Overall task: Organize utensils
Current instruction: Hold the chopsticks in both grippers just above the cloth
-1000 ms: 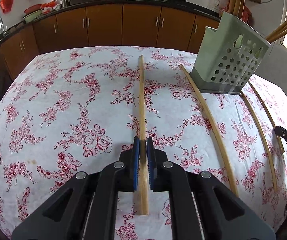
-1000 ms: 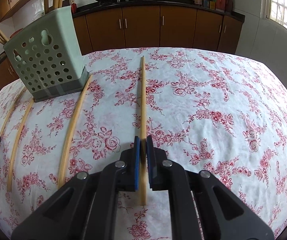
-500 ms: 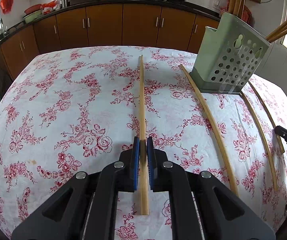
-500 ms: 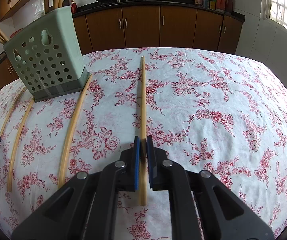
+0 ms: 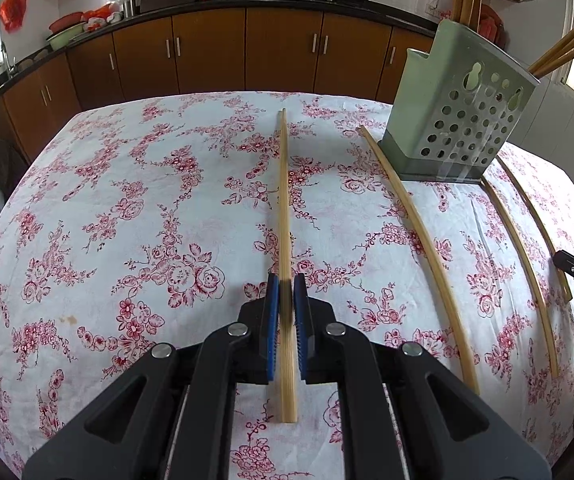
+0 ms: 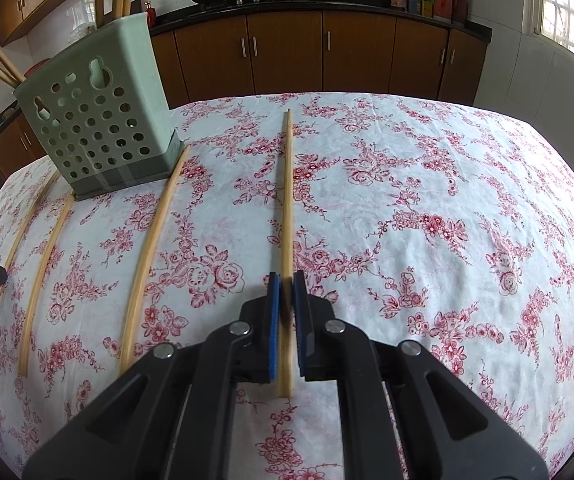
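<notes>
Left wrist view: left hand-held gripper (image 5: 286, 292) is closed down on a bamboo chopstick (image 5: 285, 208), blue pads (image 5: 272, 312) pressed against both sides of the shaft near its thicker near end. A short length of the stick runs back past the pads toward the camera; the long part runs straight ahead over the floral cloth of the tabletop (image 5: 127, 208), away from the camera. Landmark: green perforated utensil holder (image 5: 459, 120), standing on the cloth ahead and to the right of the held stick, with several chopsticks upright in it. One loose chopstick (image 5: 419, 248) lies with its far tip just beside the holder's left base corner; two more loose sticks (image 5: 523, 264) lie on the near side of the holder, further right. Right wrist view: right hand-held gripper (image 6: 285, 290) likewise clamped on a second chopstick (image 6: 287, 200), pads on either side of the shaft, thick end behind the pads, thin end pointing ahead over the cloth. Holder (image 6: 99, 120) here sits ahead and to the left of this stick. Whether either held stick rests on the cloth or is lifted off it cannot be told.
</notes>
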`<state>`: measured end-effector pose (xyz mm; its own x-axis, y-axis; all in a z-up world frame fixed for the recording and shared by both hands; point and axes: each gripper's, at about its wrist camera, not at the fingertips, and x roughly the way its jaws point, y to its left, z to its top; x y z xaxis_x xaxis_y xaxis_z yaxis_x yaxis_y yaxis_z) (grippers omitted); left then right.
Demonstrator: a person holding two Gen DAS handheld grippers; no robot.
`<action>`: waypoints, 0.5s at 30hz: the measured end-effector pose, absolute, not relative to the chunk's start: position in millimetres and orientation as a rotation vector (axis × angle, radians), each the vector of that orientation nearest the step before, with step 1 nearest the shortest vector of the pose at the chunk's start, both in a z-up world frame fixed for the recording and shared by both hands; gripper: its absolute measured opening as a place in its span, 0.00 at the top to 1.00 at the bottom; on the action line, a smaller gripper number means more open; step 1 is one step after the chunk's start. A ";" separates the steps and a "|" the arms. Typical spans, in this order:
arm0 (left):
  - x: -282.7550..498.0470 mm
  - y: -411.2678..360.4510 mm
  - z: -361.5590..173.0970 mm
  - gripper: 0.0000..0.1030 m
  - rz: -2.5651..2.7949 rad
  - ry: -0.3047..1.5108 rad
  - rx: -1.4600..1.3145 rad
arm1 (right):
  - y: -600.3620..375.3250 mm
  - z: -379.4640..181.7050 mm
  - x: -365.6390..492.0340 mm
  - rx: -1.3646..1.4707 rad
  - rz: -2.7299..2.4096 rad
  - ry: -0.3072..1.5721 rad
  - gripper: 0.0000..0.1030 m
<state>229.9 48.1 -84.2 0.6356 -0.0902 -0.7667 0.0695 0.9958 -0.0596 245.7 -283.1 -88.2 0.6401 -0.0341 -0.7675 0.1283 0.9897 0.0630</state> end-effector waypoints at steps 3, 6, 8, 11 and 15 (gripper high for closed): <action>224.2 46.7 -84.1 0.91 -0.089 0.878 -0.009 | -281.9 -88.1 243.4 0.108 -0.097 0.872 0.91; 217.8 45.3 -84.2 0.91 -0.083 0.878 0.005 | -281.0 -87.8 241.0 0.097 -0.100 0.873 0.91; 212.9 43.6 -84.1 0.91 -0.076 0.879 0.019 | -281.9 -87.6 238.2 0.102 -0.095 0.873 0.91; 207.1 41.4 -83.9 0.92 -0.066 0.879 0.033 | -283.9 -87.1 232.4 0.109 -0.091 0.873 0.92; 200.6 41.8 -82.7 0.93 -0.062 0.884 0.036 | -286.8 -84.7 223.4 0.109 -0.089 0.871 0.93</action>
<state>200.6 41.8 -82.7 0.6321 -0.0397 -0.7738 0.0694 0.9976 0.0056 223.4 -286.8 -84.7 0.6411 -0.0336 -0.7667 0.1228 0.9907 0.0593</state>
